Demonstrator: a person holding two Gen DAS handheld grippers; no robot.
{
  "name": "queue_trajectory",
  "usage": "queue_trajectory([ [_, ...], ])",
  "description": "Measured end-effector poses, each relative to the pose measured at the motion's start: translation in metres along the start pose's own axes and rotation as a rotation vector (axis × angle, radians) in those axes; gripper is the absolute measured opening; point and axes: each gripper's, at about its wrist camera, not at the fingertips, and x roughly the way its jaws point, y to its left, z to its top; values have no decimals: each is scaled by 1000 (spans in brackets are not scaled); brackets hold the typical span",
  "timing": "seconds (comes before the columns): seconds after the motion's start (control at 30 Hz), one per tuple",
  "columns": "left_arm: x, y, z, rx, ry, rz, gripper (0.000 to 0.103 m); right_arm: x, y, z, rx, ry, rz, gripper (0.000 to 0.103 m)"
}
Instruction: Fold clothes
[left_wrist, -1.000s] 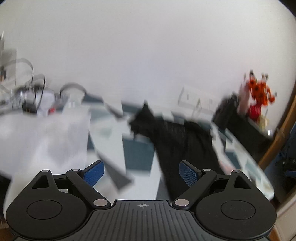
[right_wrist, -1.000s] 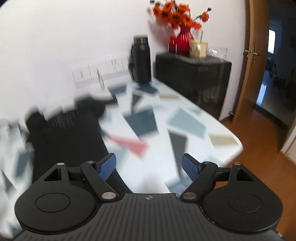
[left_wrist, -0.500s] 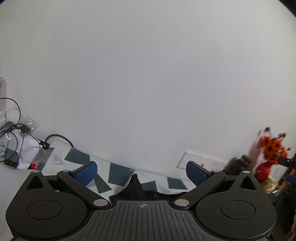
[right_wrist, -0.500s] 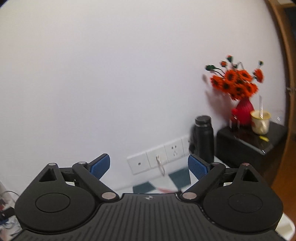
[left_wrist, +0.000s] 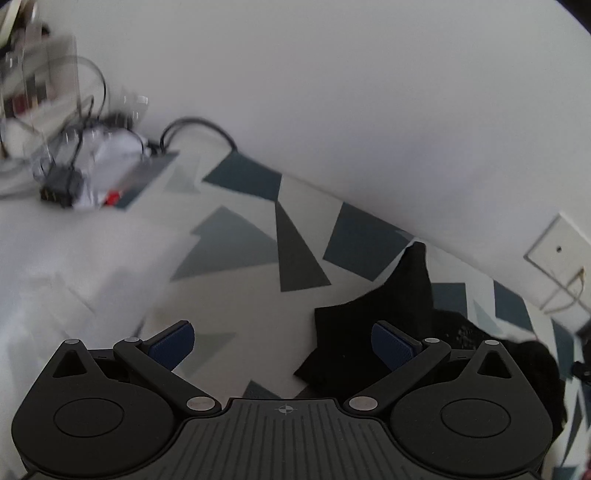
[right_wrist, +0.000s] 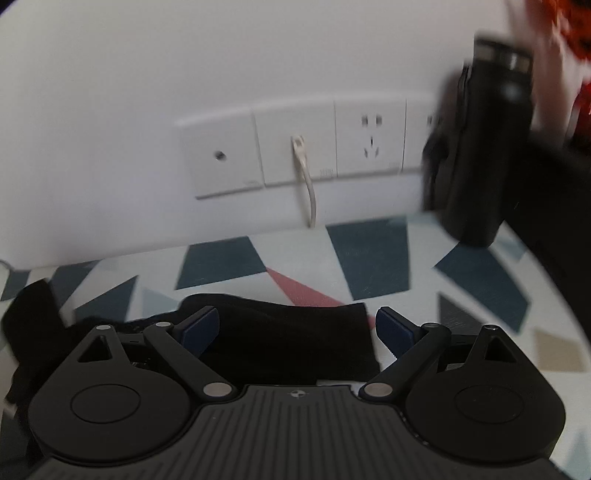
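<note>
A black garment (left_wrist: 399, 306) lies on the patterned tablecloth (left_wrist: 236, 240), its pointed corner reaching toward the wall. My left gripper (left_wrist: 282, 345) is open just above the cloth, with the garment's left edge under its right finger. In the right wrist view the same black garment (right_wrist: 288, 339) spreads flat between the fingers of my right gripper (right_wrist: 297, 330), which is open and low over its right end. Neither gripper holds any fabric.
A white cloth or paper (left_wrist: 55, 266) covers the table's left part, with cables and a black plug (left_wrist: 61, 184) behind it. Wall sockets (right_wrist: 295, 147) with a white cable sit at the back. A black bottle (right_wrist: 484, 147) stands at the right by a dark cabinet.
Both grippers were tilted up at the wall half a second ago and have now dropped to the table, close over the black garment. Both stay open.
</note>
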Motion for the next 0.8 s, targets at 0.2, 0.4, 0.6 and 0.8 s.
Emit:
queue_trajectory([
  [0.2, 25, -31, 12, 70, -54, -65, 102, 40, 3, -5, 16, 23, -1, 94],
  [0.4, 47, -56, 16, 163, -89, -128, 101, 43, 11, -20, 23, 43, -5, 64],
  [0.6, 69, -36, 22, 6, -37, -212, 6, 21, 13, -19, -26, -24, -34, 5],
  [0.8, 26, 6, 44, -10, -177, -228, 6, -21, -56, 7, 249, -166, -210, 1],
])
